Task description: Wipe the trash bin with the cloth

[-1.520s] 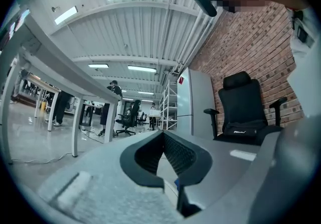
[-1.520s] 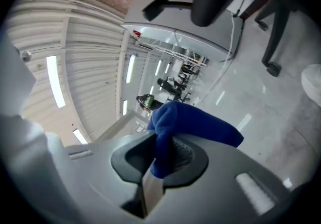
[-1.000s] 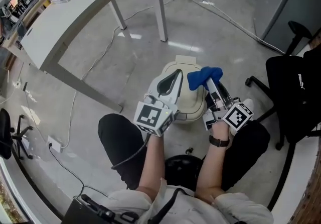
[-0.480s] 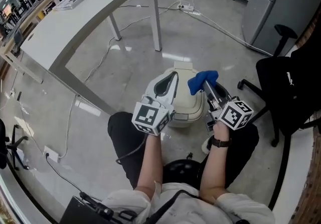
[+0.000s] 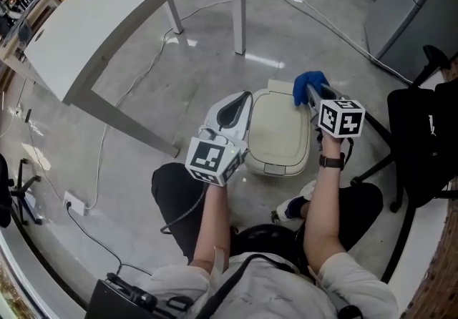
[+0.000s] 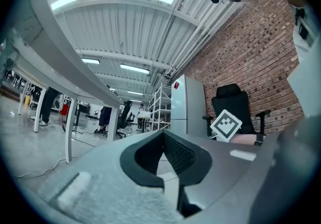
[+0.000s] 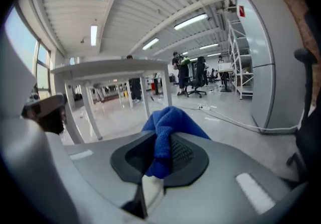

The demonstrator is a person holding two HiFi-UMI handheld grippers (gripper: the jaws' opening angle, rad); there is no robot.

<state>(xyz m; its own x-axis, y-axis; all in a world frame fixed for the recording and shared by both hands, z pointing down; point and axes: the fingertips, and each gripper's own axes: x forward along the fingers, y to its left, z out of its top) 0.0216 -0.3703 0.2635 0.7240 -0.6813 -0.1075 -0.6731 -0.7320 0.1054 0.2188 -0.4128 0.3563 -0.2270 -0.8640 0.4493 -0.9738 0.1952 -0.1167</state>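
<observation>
Cream trash bin [image 5: 279,135] closed, upright; blue cloth [image 5: 308,84] bunched at its far-right corner.

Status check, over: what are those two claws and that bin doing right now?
Right gripper shut on blue cloth, at far right corner of trash bin. Left gripper shut, empty, over its left edge.

Your right gripper [image 7: 159,161] has its jaws closed on the blue cloth [image 7: 168,120], which is pinched between the dark pads [image 7: 185,155] and bunches up above them in a rounded fold. Beyond it lies a glossy floor [image 7: 120,115], with a white table [image 7: 113,69] on slim legs to the left and a cable [image 7: 235,123] trailing toward a tall grey cabinet [image 7: 263,62] with open shelving [image 7: 239,70] beside it on the right. Far back, people [image 7: 179,70] stand near an office chair [image 7: 199,81] under long ceiling lights [image 7: 189,21].
</observation>
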